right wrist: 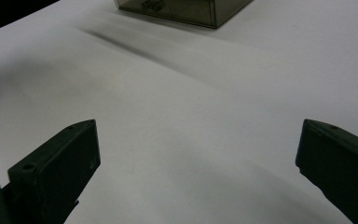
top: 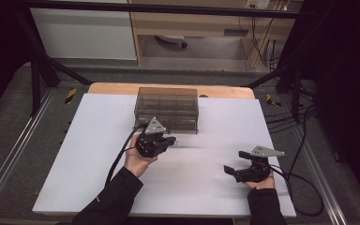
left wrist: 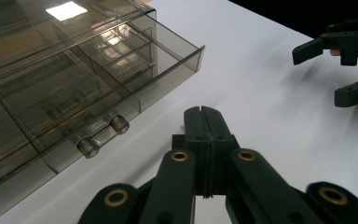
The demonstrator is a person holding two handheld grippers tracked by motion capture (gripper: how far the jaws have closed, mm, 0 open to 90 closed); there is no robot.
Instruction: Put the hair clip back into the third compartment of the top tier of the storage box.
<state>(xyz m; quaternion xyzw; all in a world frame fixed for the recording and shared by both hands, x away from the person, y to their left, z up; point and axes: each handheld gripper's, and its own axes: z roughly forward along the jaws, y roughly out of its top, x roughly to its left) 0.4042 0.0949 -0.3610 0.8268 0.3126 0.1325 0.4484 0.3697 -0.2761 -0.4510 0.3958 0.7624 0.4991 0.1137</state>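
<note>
While we look from left to right, our left claw (top: 172, 140) sits closed and empty just before the smoky clear drawer box (top: 167, 108) at the white surface (top: 75, 154) far edge; our right claw (top: 236, 161) gapes wide, holding nothing.

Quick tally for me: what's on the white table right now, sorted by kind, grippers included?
Smoky clear drawer box: 1
Black grippers: 2, the left gripper shut in front of the box, the right gripper open over the bare white table
Total: 3
</note>
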